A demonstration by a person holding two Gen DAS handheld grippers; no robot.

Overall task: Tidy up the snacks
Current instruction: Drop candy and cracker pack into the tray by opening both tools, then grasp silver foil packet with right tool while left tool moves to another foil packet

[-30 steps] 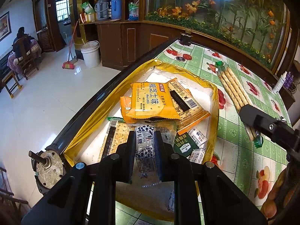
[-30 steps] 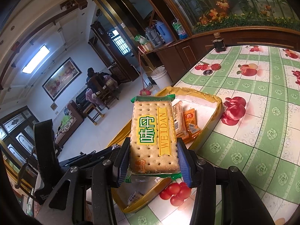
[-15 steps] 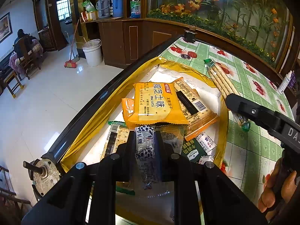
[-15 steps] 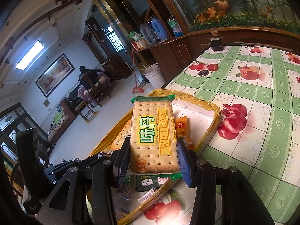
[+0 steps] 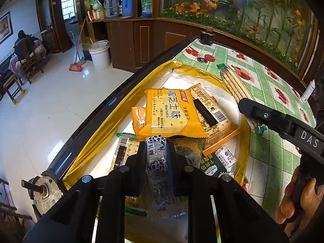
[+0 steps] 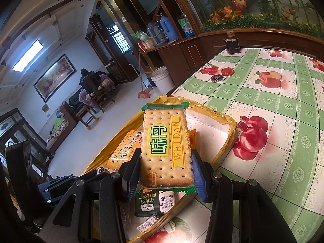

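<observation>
The right gripper (image 6: 165, 174) clamps a "WEIDAN" cracker pack (image 6: 165, 147) above the yellow tray (image 5: 97, 129). The left gripper (image 5: 156, 158) pinches a cow-print candy (image 5: 157, 162) over that tray, just below the orange "Biscuits" pack (image 5: 172, 113).

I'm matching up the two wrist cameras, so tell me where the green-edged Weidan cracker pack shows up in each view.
Left wrist view: the Weidan cracker pack appears edge-on at right of center, above the gold tray's right rim, held by the right gripper.
Right wrist view: the pack fills the center, face-on, clamped between the right gripper's fingers.
Shared landmark: the orange cheese biscuit pack lying in the gold tray.
</observation>
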